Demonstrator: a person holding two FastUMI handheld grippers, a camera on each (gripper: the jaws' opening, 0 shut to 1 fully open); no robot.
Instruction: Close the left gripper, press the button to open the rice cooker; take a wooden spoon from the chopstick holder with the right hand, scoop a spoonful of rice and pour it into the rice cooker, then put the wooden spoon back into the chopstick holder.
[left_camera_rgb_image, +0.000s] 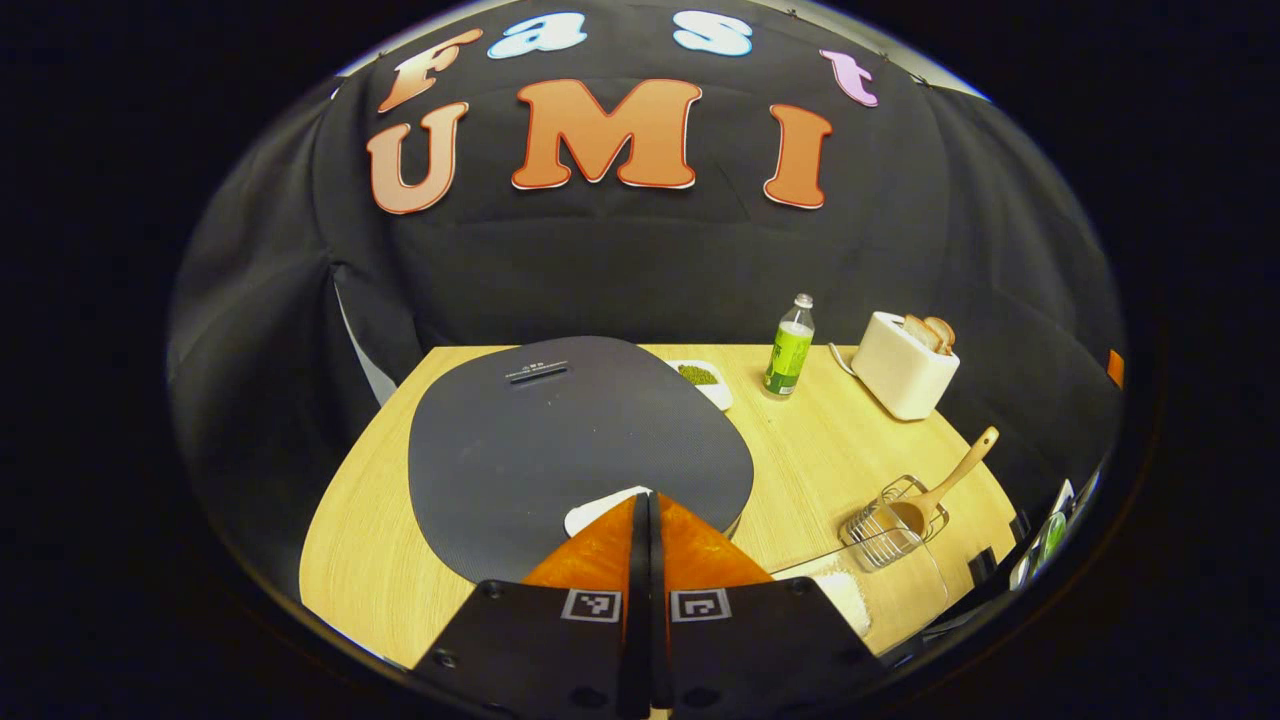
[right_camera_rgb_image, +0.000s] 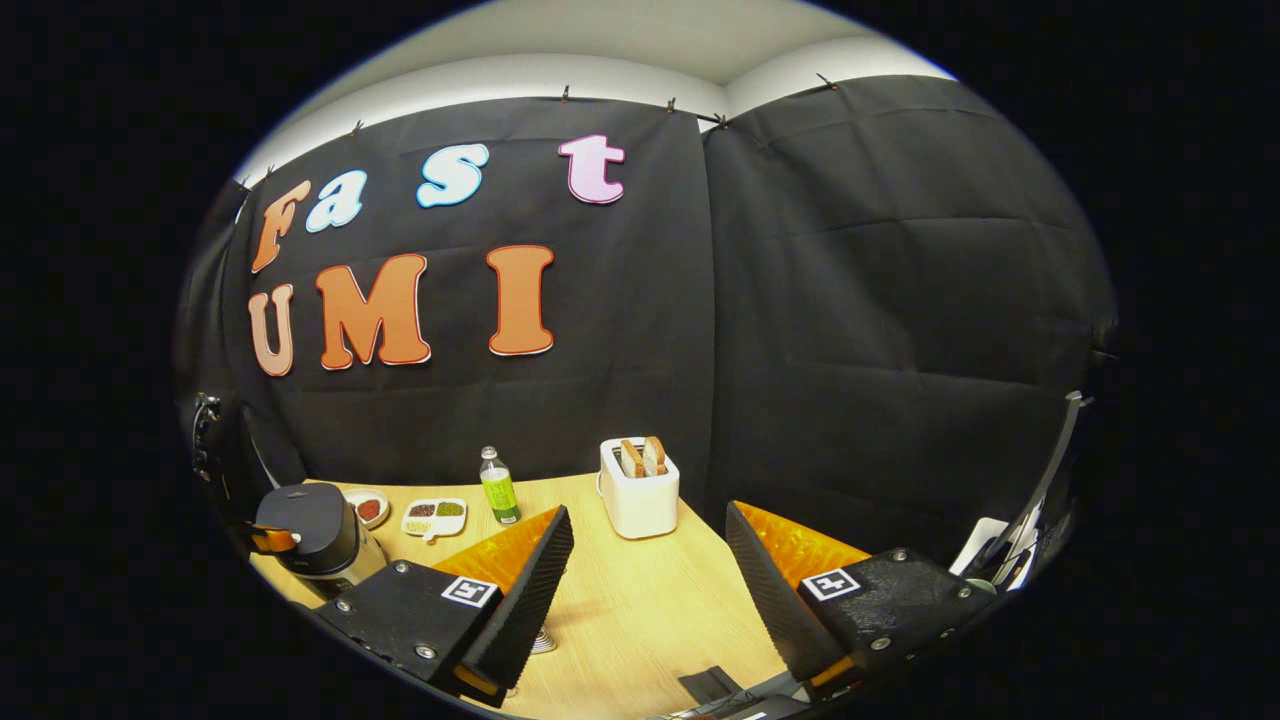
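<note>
wooden spoon (left_camera_rgb_image: 958, 466) — in chopstick holder (left_camera_rgb_image: 888, 523)

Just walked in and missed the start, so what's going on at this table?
The left gripper, fingers together, hovers at the closed rice cooker's front button. The right gripper hangs open over the table, holding nothing. The wooden spoon still stands in the chopstick holder.

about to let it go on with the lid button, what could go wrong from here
The left gripper is shut above the rice cooker; off the white button, the lid stays closed. The wooden spoon leans in the wire chopstick holder, so lifting it may tip the holder. The toaster stands near the right gripper.
</note>
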